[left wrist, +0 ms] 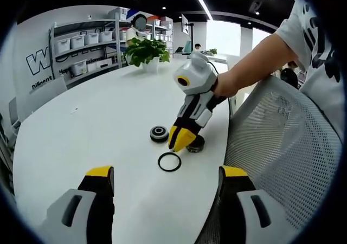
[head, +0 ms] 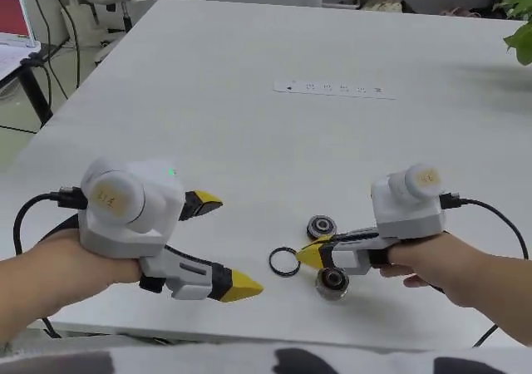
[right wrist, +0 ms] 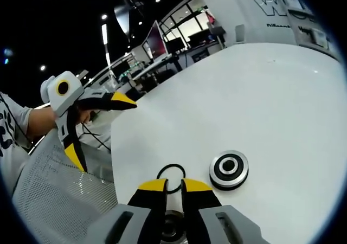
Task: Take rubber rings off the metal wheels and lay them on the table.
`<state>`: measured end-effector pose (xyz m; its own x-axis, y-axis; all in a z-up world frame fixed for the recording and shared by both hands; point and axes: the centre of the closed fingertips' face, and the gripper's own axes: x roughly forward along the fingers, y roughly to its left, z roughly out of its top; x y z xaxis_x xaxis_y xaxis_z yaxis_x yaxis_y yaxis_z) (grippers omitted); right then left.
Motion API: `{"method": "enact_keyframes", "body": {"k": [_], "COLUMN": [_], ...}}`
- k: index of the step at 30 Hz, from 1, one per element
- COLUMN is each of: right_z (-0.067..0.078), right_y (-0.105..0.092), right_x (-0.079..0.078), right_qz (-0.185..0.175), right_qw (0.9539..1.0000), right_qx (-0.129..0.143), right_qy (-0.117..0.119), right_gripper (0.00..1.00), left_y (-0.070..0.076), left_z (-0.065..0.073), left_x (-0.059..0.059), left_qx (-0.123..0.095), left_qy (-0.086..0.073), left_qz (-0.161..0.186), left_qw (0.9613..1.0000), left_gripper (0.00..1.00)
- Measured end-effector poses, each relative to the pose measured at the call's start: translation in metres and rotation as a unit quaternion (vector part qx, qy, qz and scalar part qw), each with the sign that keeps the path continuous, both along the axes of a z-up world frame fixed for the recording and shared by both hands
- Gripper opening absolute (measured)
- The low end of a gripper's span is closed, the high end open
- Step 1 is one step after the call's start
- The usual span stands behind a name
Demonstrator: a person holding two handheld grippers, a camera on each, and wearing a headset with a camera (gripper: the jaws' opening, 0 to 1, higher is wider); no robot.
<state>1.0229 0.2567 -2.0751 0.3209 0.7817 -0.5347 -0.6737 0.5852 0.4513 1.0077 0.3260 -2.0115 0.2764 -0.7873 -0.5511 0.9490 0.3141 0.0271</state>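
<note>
A loose black rubber ring [head: 283, 262] lies flat on the white table [head: 249, 125], just left of my right gripper [head: 309, 255], whose yellow tips are shut with nothing between them. Two metal wheels flank that gripper: one beyond it [head: 322, 226], one nearer the front edge [head: 332, 281]. My left gripper [head: 223, 245] is wide open and empty, a short way left of the ring. From the left gripper view the ring [left wrist: 169, 161] sits ahead between the open jaws. In the right gripper view the ring [right wrist: 171, 171] is partly hidden by the tips, with a wheel [right wrist: 229, 169] to the right.
A white power strip [head: 332, 89] lies at mid-table farther back. A potted plant [head: 519, 33] stands at the far right corner. The table's front edge runs just below both grippers. A mesh chair back [left wrist: 282, 146] is beside the table.
</note>
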Motion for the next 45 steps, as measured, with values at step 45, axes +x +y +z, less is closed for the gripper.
{"method": "enact_keyframes", "body": {"k": [45], "right_z": [0.025], "right_y": [-0.062], "right_x": [0.019], "right_qz": [-0.056], "right_qw": [0.9938], "right_qx": [-0.027], "right_qy": [-0.092], "right_gripper": [0.27], "left_y": [-0.049], "left_z": [-0.012], "left_x": [0.03], "left_qx": [0.011], "left_qy": [0.031], "left_qz": [-0.032], "left_qw": [0.9989], "left_gripper": [0.59]}}
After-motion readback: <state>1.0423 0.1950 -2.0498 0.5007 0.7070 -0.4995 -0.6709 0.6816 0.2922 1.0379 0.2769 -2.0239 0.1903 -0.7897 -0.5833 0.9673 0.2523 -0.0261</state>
